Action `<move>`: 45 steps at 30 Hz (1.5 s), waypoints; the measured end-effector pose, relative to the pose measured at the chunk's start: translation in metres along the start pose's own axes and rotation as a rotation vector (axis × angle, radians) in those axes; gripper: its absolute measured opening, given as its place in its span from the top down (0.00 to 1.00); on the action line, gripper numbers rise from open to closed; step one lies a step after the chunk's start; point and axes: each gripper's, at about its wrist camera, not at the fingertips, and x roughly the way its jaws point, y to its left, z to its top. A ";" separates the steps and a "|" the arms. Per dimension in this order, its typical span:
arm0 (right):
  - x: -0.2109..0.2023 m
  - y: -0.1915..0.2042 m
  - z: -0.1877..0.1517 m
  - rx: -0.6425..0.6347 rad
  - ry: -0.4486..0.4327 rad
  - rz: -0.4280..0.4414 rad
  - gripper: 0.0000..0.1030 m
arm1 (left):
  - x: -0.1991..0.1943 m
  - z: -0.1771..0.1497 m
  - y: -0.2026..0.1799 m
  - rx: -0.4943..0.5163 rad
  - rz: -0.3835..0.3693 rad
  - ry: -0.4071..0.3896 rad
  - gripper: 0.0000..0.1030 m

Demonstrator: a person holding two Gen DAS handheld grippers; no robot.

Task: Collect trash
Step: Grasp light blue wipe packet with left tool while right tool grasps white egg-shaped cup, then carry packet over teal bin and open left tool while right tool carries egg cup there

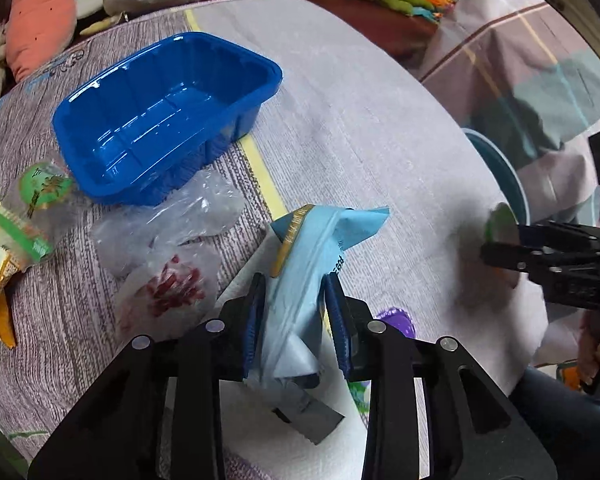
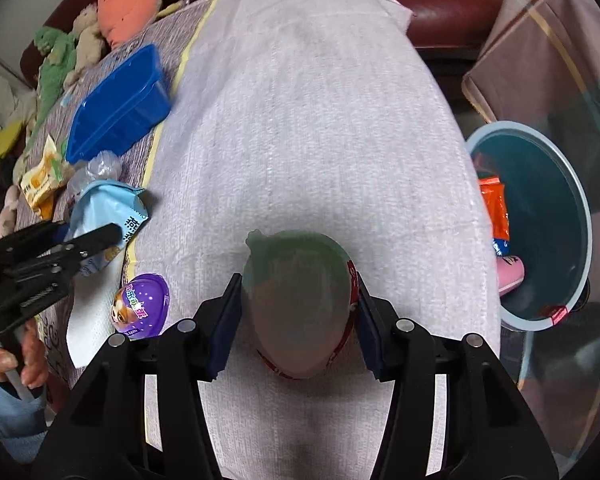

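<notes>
Glossy blue plastic tray (image 1: 168, 120), crinkled clear film bag (image 1: 168, 240) (shiny), matt woven tablecloth (image 1: 360, 120).

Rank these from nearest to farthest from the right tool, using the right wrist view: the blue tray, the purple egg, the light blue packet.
1. Purple egg, just left of the right tool.
2. Light blue packet, farther left, in the left tool.
3. Blue tray, far upper left on the cloth.
</notes>
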 end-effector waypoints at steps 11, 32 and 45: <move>-0.031 -0.043 0.010 0.118 -0.105 0.090 0.52 | -0.043 0.024 -0.027 -0.009 -0.037 -0.106 0.79; -0.106 -0.232 -0.016 0.417 -0.319 0.054 0.52 | 0.046 0.082 -0.244 0.254 -0.183 0.032 0.78; -0.093 -0.282 -0.019 0.487 -0.304 0.068 0.51 | 0.109 0.094 -0.294 0.329 -0.137 0.132 0.66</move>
